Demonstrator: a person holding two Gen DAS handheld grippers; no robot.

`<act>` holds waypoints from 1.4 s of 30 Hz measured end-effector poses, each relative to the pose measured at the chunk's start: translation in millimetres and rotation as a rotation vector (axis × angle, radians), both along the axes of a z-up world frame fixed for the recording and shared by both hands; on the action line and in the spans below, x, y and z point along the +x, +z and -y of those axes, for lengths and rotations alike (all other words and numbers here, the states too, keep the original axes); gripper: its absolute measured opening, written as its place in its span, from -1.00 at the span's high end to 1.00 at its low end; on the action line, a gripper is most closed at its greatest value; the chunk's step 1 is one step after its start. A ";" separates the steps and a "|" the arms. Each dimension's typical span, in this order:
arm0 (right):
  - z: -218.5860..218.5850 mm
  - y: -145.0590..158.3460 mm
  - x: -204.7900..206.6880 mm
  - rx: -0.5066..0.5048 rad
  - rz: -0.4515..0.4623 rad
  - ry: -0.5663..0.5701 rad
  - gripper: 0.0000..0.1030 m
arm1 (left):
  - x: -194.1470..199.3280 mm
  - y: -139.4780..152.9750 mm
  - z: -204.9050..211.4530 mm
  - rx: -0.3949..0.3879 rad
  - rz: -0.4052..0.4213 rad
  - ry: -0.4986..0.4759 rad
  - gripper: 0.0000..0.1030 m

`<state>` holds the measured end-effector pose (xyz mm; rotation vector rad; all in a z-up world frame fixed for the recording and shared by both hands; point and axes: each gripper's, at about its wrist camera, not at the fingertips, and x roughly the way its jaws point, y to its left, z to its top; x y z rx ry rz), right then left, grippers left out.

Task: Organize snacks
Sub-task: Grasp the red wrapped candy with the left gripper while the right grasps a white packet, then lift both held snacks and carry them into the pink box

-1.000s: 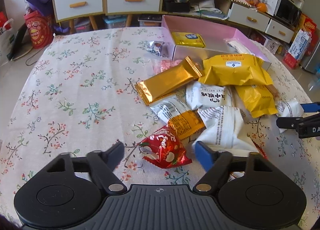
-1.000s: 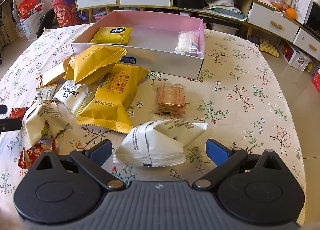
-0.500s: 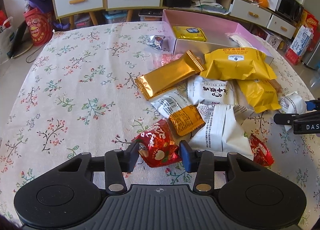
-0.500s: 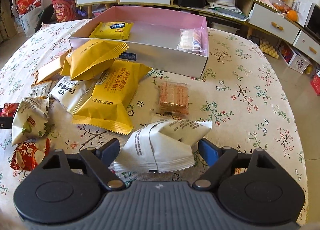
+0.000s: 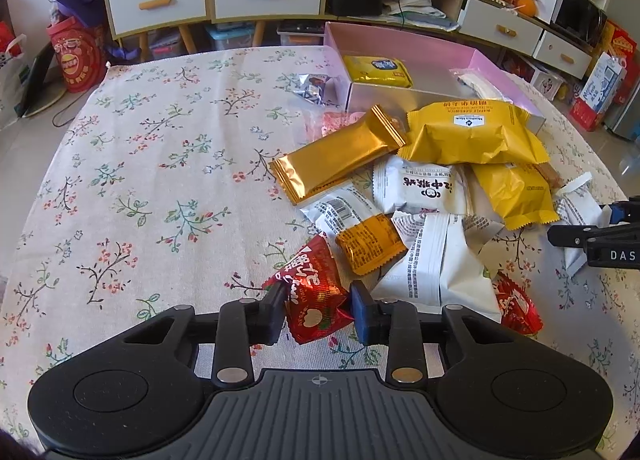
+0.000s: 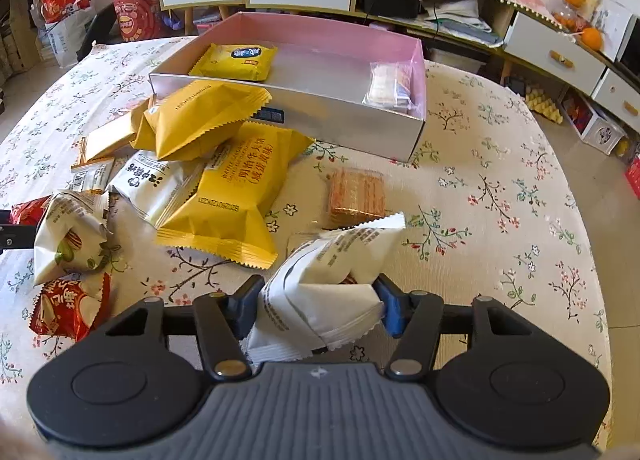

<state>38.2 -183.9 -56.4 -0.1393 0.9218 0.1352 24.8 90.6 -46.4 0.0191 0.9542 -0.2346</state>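
Both jaws closing: left gripper (image 5: pixel 317 314) pinching red packet (image 5: pixel 314 300) at lower centre, right gripper (image 6: pixel 318 306) crumpling white packet (image 6: pixel 324 284) at lower centre; best seat both grips fully before lifting toward pink box (image 6: pixel 288 107), upper centre.

The left claw (image 5: pixel 316 314) points steeply down toward the table, its jaws closing, with a red snack packet (image 5: pixel 314 300) pinched between the two pads. The right claw (image 6: pixel 318 306) tilts down much the same, jaws also closing, both pads pressing into a crumpled white snack packet (image 6: pixel 324 284). Its fingers show at the right edge of the left wrist view.
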 end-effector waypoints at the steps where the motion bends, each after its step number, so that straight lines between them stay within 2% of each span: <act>1: -0.7 0.3 -0.5 -0.003 0.002 0.003 -0.02 | 0.0 0.6 -0.3 -0.001 0.001 0.000 0.40; 22: -1.6 31.0 -6.7 0.025 0.073 0.033 -0.01 | 0.1 28.3 -1.0 -0.039 0.070 -0.002 0.41; 32: 0.6 53.5 -0.8 0.059 0.138 0.029 -0.01 | 7.2 52.8 19.7 -0.059 0.139 -0.036 0.41; 42: 7.2 73.0 17.8 0.096 0.183 -0.007 -0.01 | 30.8 70.7 54.2 -0.097 0.188 -0.068 0.40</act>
